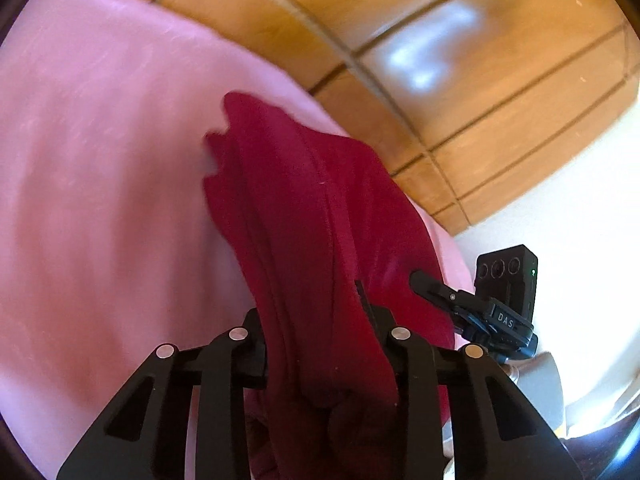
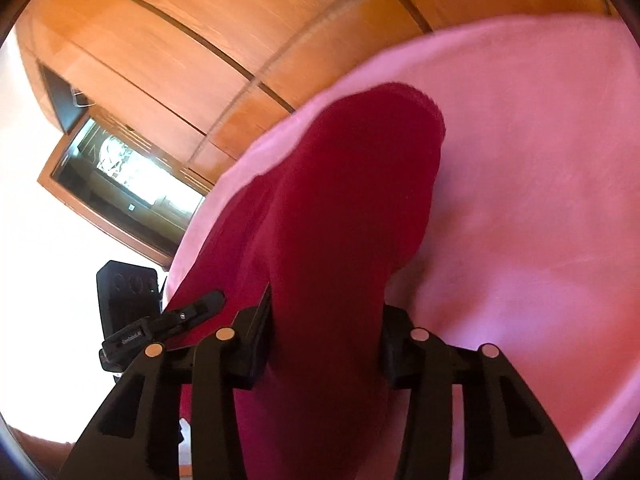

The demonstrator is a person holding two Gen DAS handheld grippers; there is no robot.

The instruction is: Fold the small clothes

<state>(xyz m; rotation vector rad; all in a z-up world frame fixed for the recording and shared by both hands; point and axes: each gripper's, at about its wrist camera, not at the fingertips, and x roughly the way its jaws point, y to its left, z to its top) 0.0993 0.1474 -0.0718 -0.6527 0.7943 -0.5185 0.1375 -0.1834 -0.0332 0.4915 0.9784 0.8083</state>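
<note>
A dark red small garment hangs bunched and lifted above a pink cloth-covered surface. My left gripper is shut on one part of it, the fabric draped over its fingers. My right gripper is shut on another part of the same red garment, which droops forward over the pink surface. The right gripper also shows at the right of the left wrist view, and the left gripper at the left of the right wrist view; the two are close together.
Wooden wardrobe panels stand beyond the pink surface. A framed dark opening sits in a bright white wall. The pink surface's edge runs close to the garment on the wardrobe side.
</note>
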